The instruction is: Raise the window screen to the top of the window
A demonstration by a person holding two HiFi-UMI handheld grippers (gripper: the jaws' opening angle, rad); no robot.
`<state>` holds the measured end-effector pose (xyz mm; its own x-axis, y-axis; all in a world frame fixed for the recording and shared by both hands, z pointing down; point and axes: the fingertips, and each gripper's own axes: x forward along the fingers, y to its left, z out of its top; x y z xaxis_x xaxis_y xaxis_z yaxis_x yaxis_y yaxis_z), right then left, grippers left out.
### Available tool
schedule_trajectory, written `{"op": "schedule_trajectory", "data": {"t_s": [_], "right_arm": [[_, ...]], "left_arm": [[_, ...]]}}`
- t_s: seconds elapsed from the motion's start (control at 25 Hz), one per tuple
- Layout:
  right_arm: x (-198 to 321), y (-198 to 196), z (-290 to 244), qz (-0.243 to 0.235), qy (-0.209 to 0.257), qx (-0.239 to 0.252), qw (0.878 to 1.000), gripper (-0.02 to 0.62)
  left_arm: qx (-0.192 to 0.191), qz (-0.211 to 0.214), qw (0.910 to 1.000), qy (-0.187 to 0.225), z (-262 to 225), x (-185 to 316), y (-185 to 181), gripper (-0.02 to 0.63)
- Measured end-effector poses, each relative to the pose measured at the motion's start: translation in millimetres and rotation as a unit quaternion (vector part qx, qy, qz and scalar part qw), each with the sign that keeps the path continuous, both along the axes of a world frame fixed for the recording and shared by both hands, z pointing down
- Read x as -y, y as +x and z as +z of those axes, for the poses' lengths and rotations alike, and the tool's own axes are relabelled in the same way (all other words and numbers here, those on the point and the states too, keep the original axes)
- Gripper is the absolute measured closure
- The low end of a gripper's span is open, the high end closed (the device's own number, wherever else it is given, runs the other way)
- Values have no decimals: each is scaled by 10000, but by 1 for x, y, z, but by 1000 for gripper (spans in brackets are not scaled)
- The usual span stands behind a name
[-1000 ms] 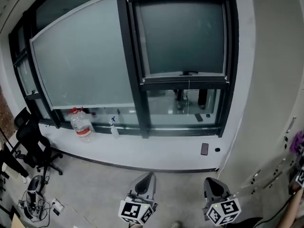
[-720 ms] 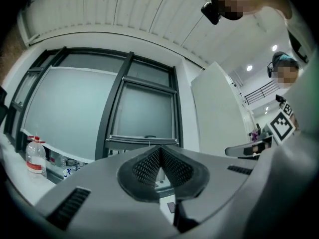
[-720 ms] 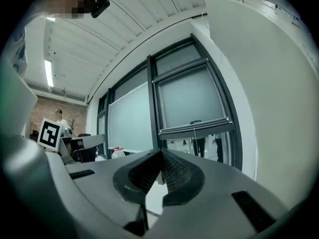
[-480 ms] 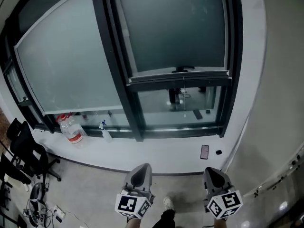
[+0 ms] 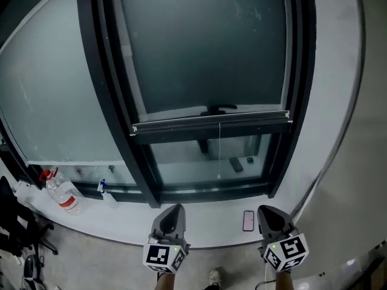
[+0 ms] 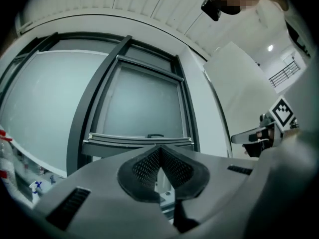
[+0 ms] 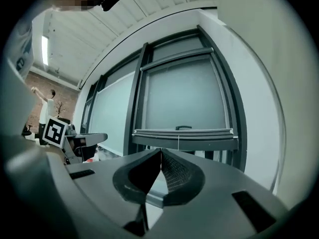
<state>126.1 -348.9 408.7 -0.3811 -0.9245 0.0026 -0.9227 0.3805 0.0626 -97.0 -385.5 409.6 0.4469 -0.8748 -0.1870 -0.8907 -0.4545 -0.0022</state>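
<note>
The window screen [image 5: 205,47] is a grey sheet that covers the upper pane of the dark-framed window. Its bottom bar [image 5: 211,122] hangs roughly two thirds of the way down, with a small black handle [image 5: 219,109] on it and a thin pull cord [image 5: 219,133] below. My left gripper [image 5: 172,213] and right gripper [image 5: 270,216] are held low in front of the sill, both shut and empty, well short of the bar. The bar [image 6: 139,141] lies straight ahead of the left gripper [image 6: 160,147]. It also shows as the bar [image 7: 183,133] beyond the right gripper [image 7: 160,151].
A white window sill [image 5: 199,225] runs below the frame, with a phone [image 5: 248,220] lying on it near the right gripper. A water bottle [image 5: 60,193] and a spray bottle [image 5: 107,192] stand on it at the left. A white wall [image 5: 357,132] closes the right side.
Both grippers and the head camera have come closer to the window, which now fills more of the view. The bottles have slid toward the left edge. Both grippers stay shut.
</note>
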Motion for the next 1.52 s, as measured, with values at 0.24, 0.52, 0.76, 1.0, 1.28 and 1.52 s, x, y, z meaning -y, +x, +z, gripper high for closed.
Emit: {"op": "schedule_trajectory", "data": {"t_s": [0.24, 0.52, 0.76, 1.0, 1.28, 1.52], "right_arm": [[103, 6, -26, 91, 170, -289, 9994, 589], [197, 3, -36, 69, 303, -903, 9954, 589], [275, 5, -32, -65, 198, -2475, 9687, 520], [351, 0, -36, -379, 565, -4556, 8876, 520], [405, 21, -6, -733, 78, -5871, 8062, 522], [418, 35, -4, -701, -87, -6146, 7857, 522]], "left_arm": [[364, 230, 9989, 184, -16, 104, 20, 601], [1560, 305, 9865, 393, -15, 176, 38, 597], [3104, 302, 9494, 369, -12, 233, 36, 524], [4895, 195, 8714, 282, -6, 317, 39, 491], [6234, 195, 7816, 112, 1, 371, 38, 494], [6516, 270, 7581, -34, 4, 386, 19, 497]]}}
